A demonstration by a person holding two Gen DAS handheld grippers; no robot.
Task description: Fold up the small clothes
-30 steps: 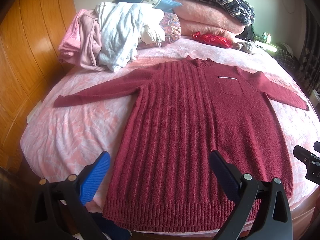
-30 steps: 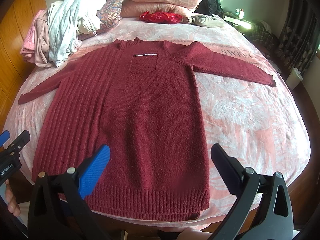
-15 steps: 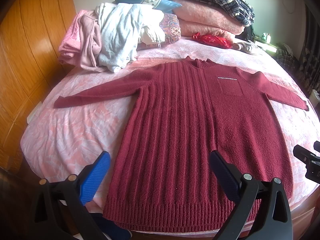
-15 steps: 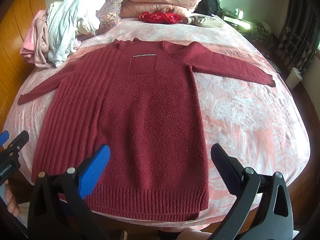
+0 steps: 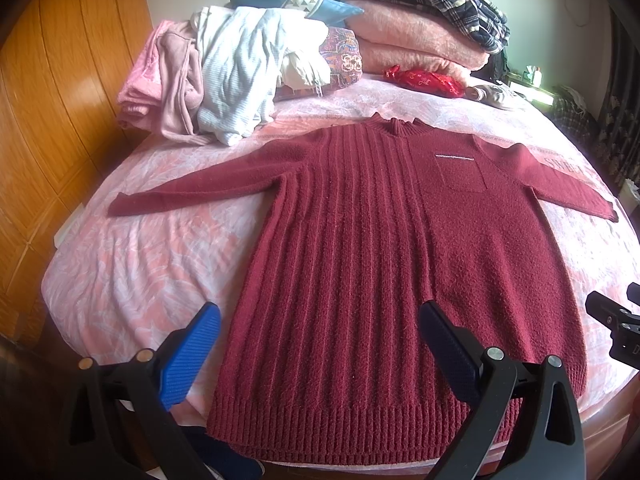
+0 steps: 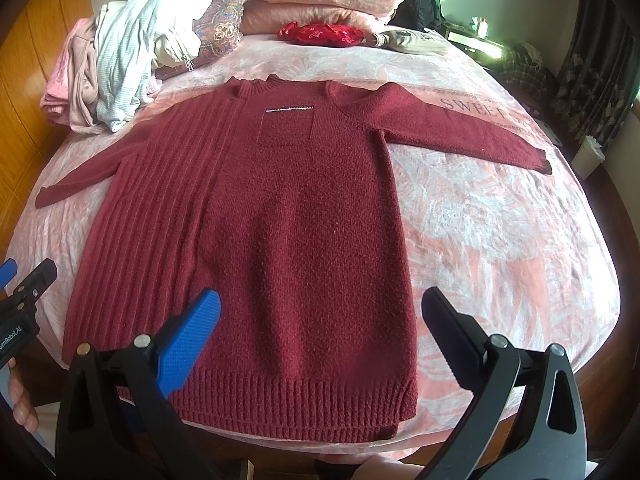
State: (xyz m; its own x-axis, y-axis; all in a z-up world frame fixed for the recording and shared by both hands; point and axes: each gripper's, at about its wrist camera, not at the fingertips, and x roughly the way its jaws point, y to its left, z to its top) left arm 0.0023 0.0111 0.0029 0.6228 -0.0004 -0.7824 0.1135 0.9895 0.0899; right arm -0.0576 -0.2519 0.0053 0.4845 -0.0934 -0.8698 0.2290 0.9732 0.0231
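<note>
A dark red sweater lies flat, front up, on the pink bedspread, sleeves spread to both sides. The left gripper hovers over its hem with jaws wide, gripping nothing. The right gripper (also wide apart, empty) hangs above the hem's right corner, one finger past the sweater's edge.

The sweater's hem corners sit behind the left gripper's fingers, and the right gripper is cut off at that picture's edge. In the right view the sweater covers the start of the lettering on the bedsheet. The items on the far nightstand are too small to tell.
</note>
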